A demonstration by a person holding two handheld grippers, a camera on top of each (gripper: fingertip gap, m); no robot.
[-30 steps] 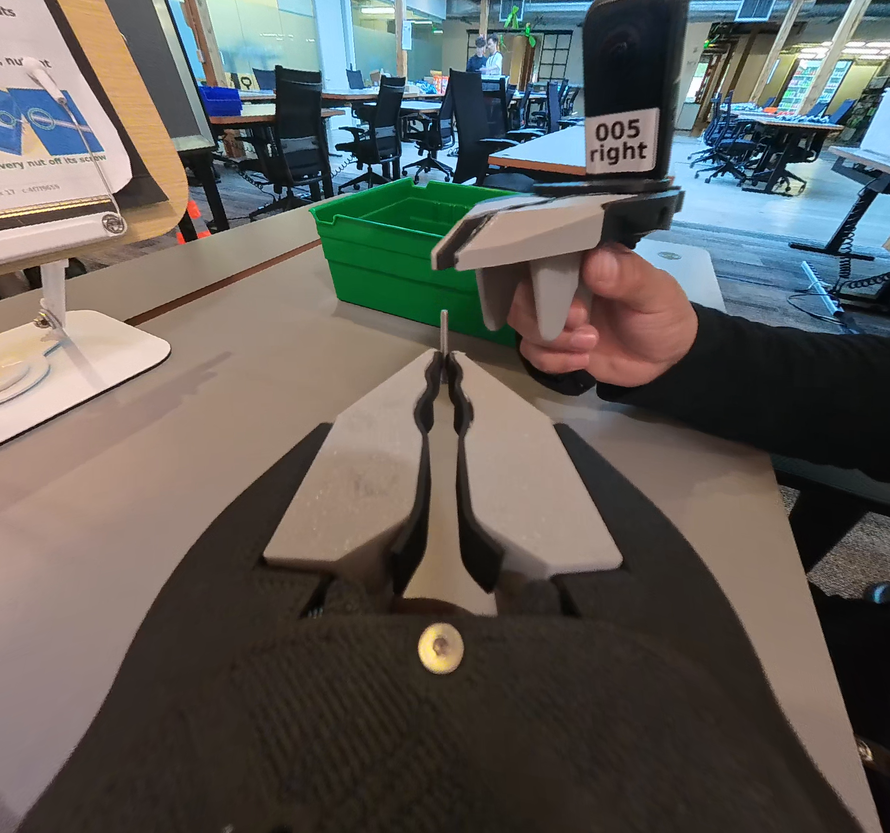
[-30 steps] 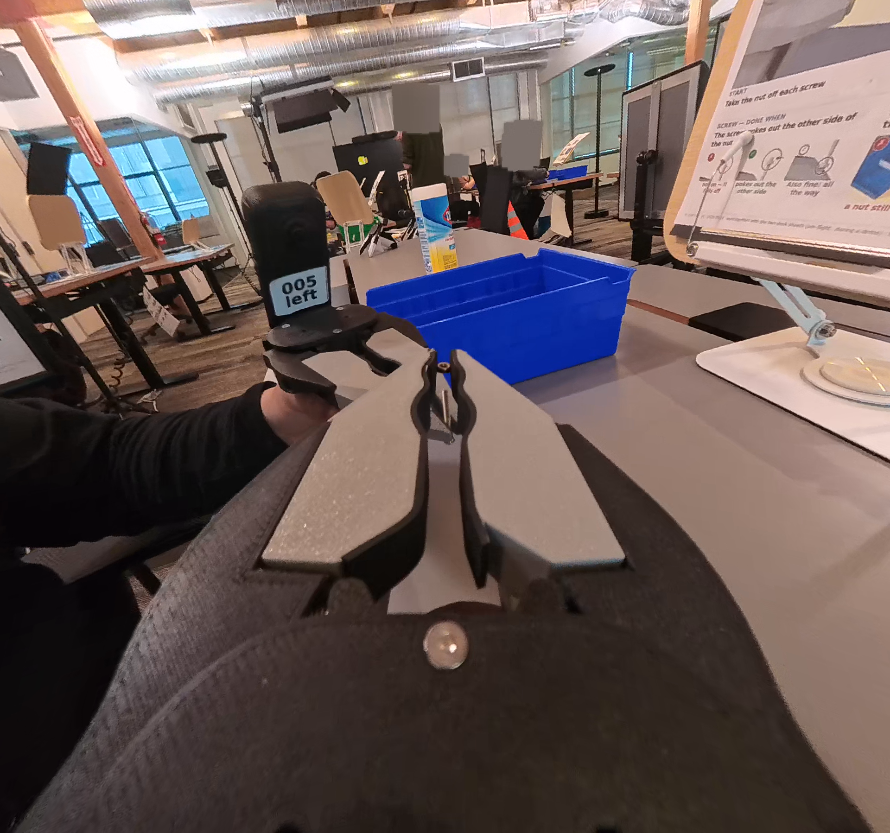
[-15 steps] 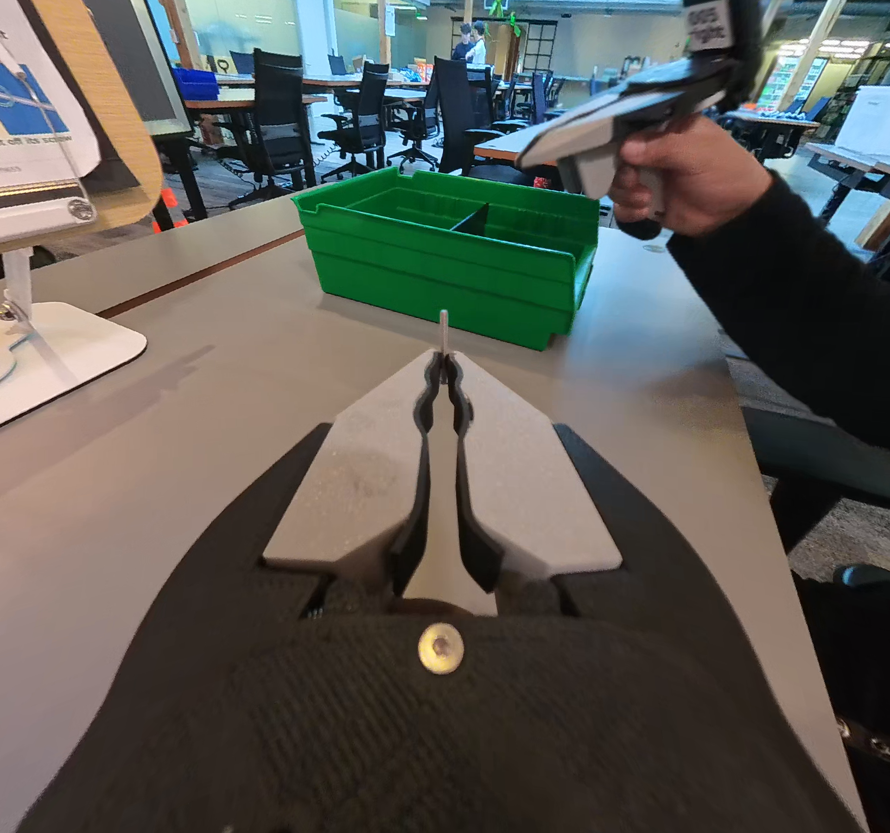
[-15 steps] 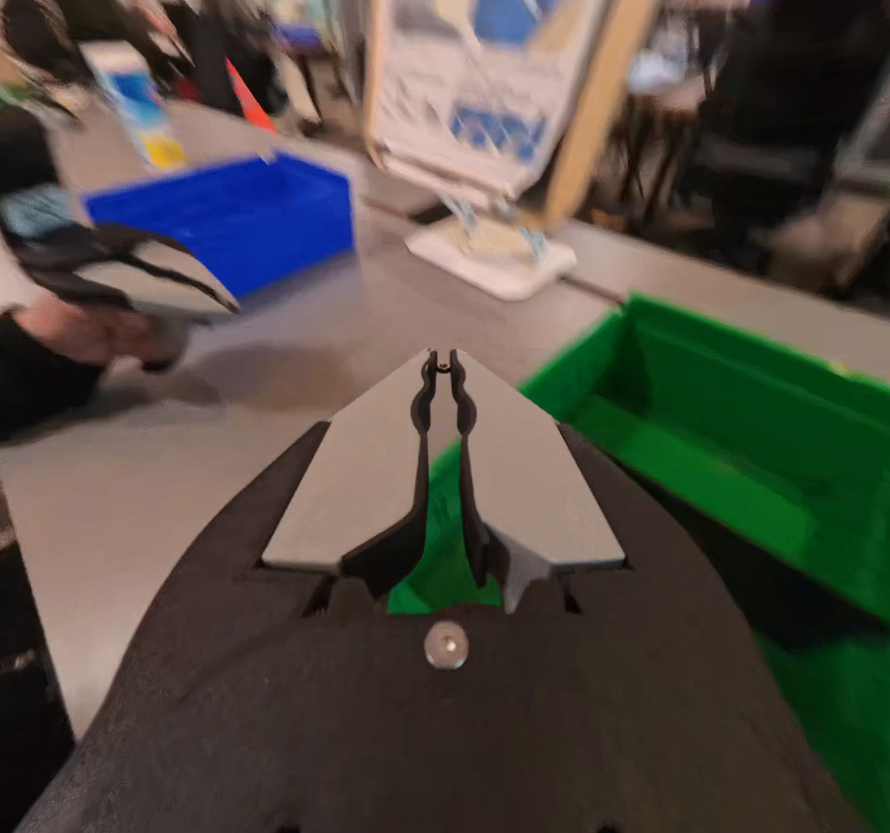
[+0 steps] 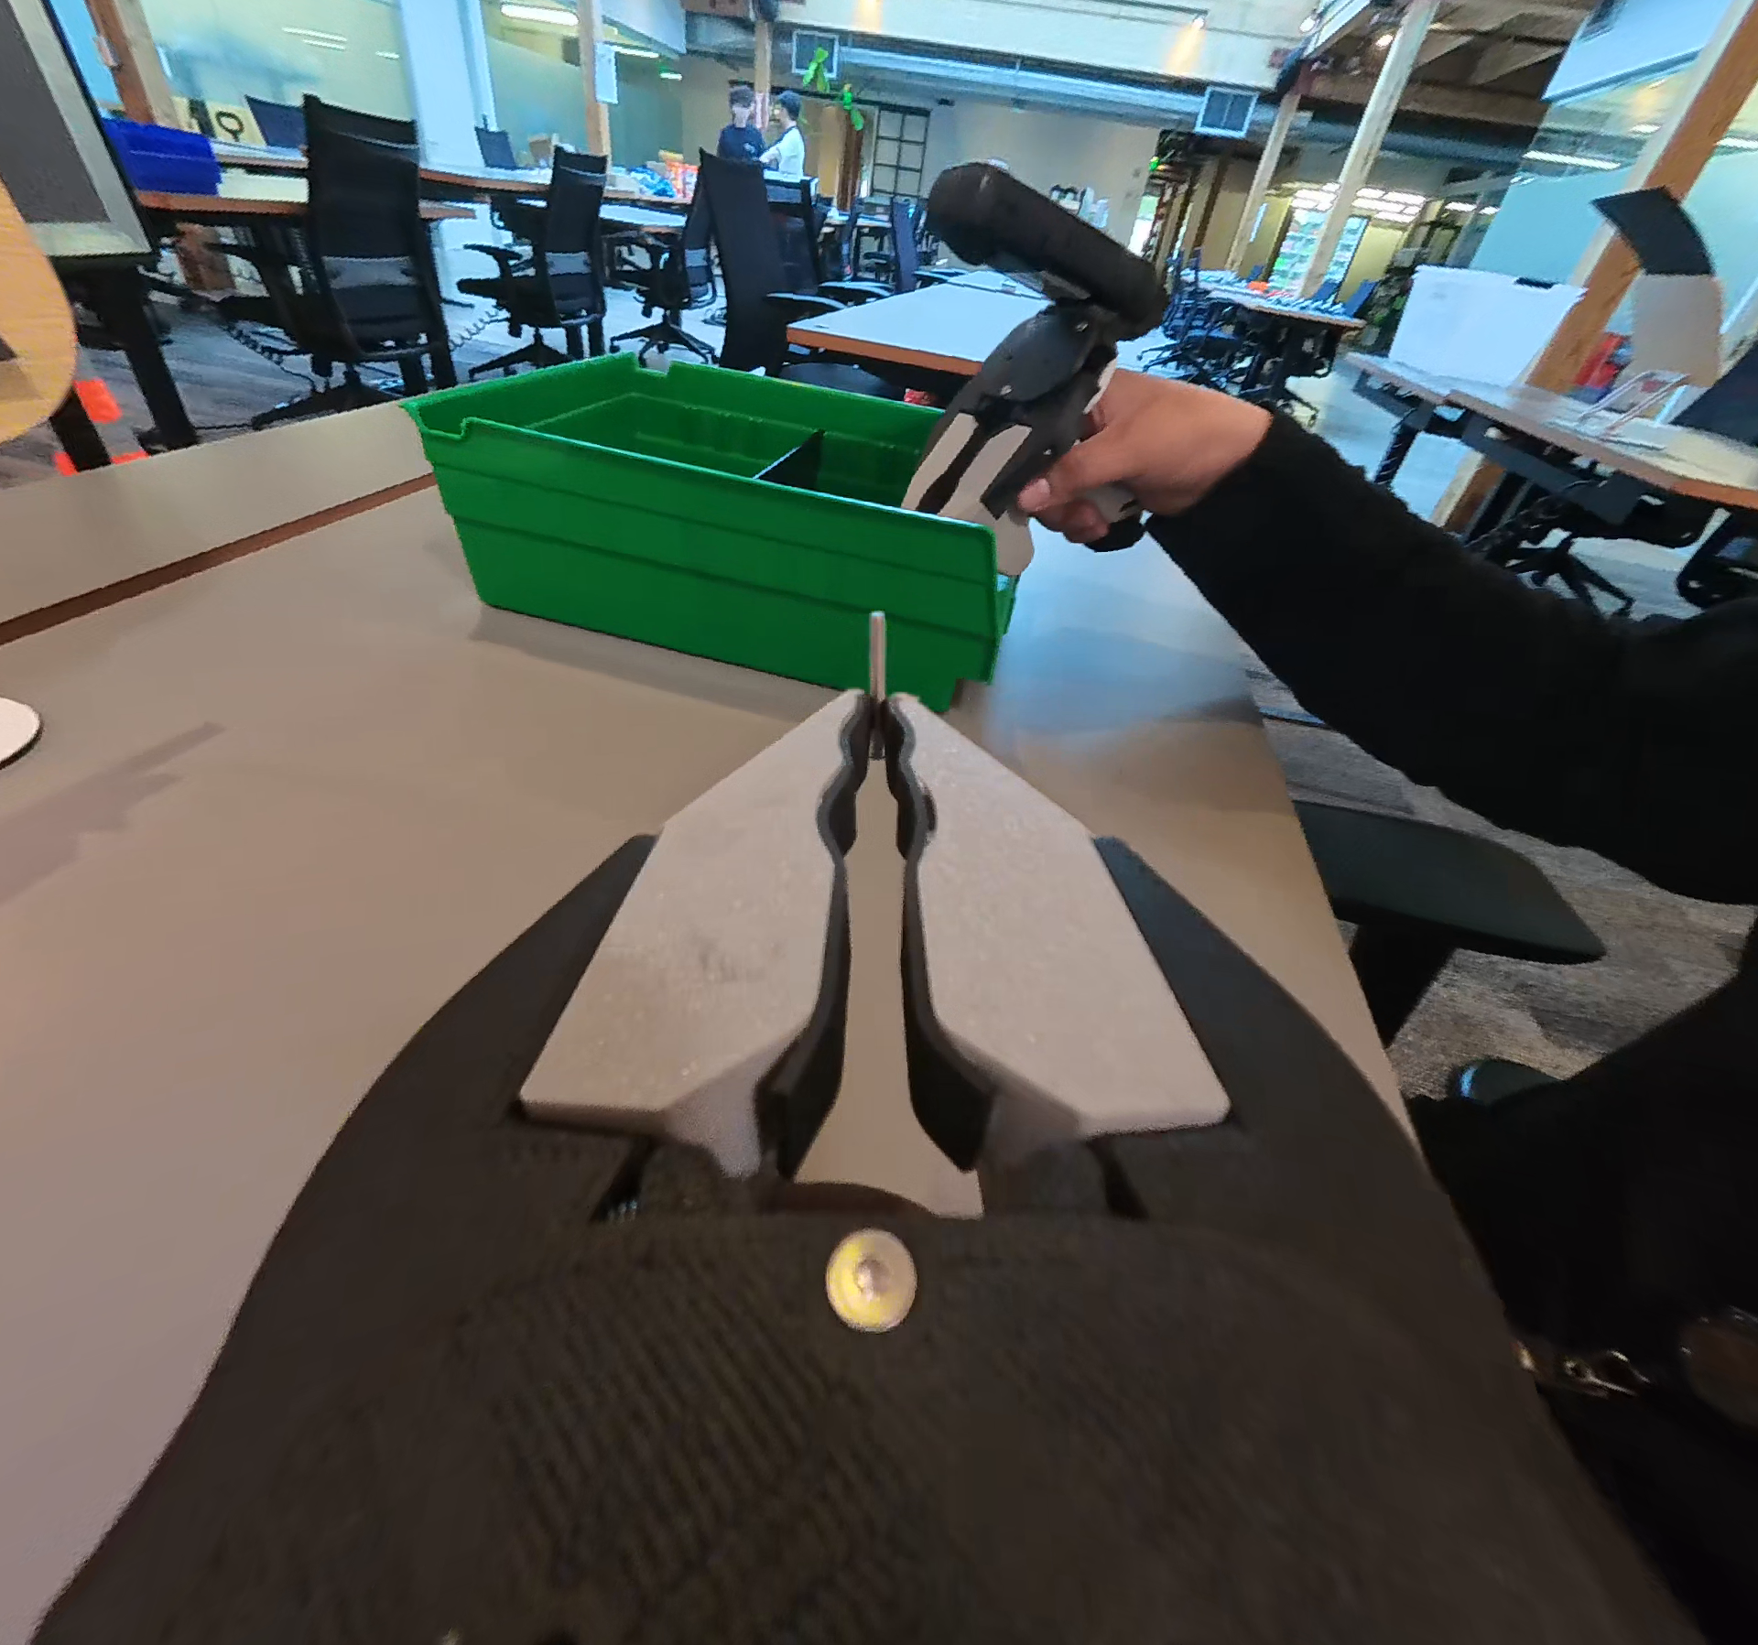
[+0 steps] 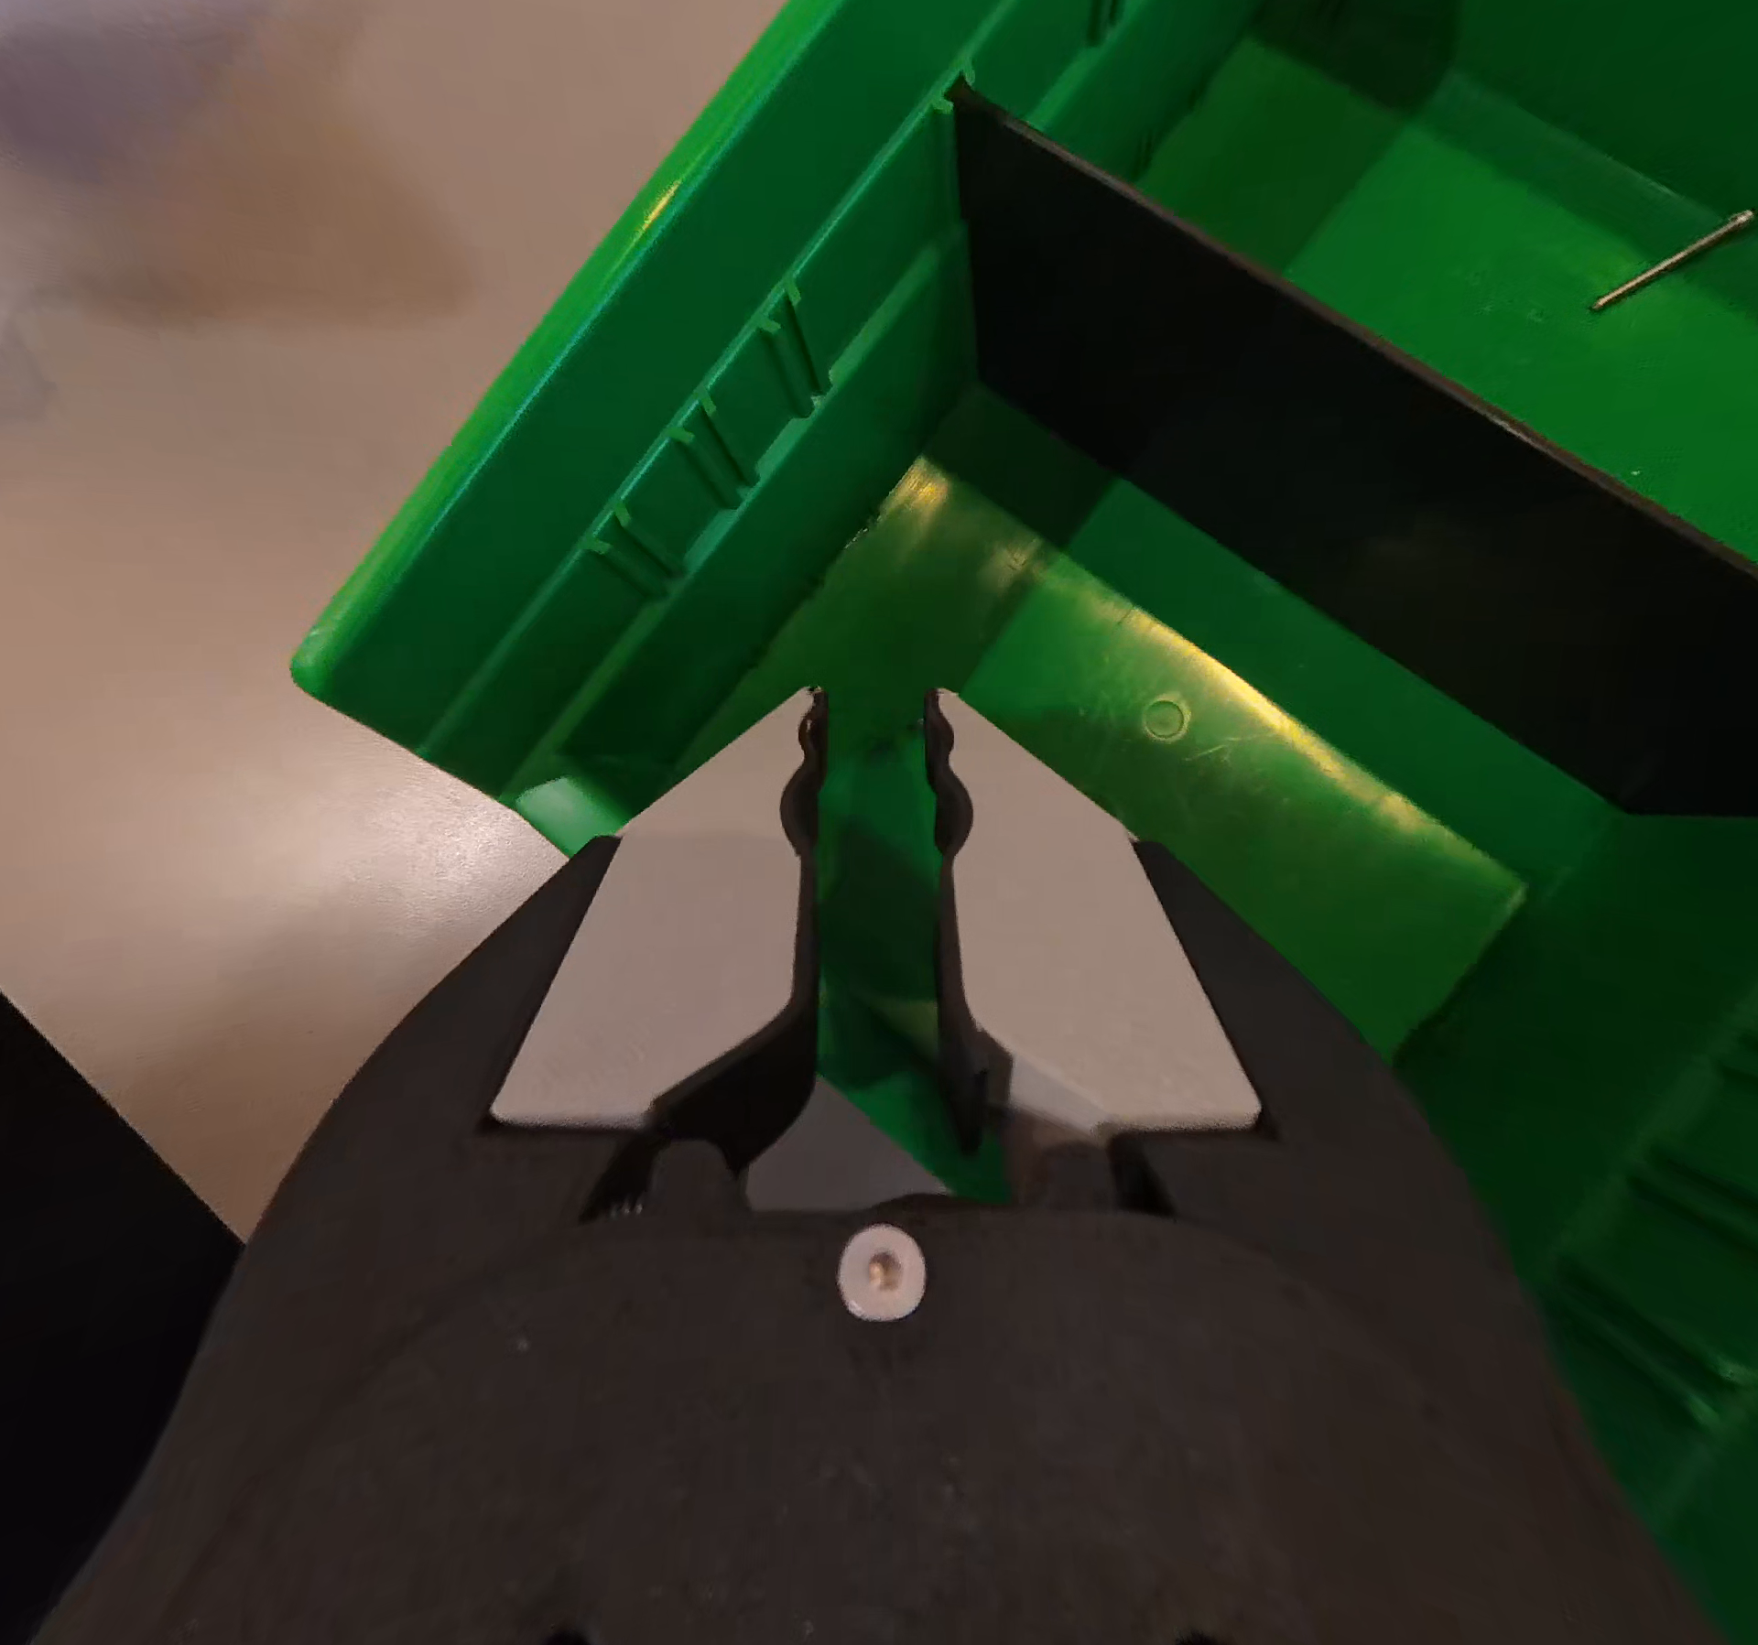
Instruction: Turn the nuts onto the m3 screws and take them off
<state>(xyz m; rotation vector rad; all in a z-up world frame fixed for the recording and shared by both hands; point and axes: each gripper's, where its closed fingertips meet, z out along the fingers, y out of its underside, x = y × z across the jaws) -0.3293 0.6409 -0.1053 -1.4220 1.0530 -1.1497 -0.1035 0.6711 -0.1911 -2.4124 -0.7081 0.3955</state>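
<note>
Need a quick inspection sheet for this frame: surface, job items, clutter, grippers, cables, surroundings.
Surface: grey table, bare around the bin.
Job's things: screw upright, shaft clear of any nut, pinched at the left gripper's tips. Green bin on the table, black divider splitting it; a second screw lies in the far compartment. No nut clearly seen.
Clutter: white stand base at the left edge.
Grippers: left gripper shut on the screw; right gripper open, empty, tips angled down over the bin's near compartment.
Cables: nothing seen on the table.
Surroundings: open office, desks, black chairs, people standing far off.
</note>
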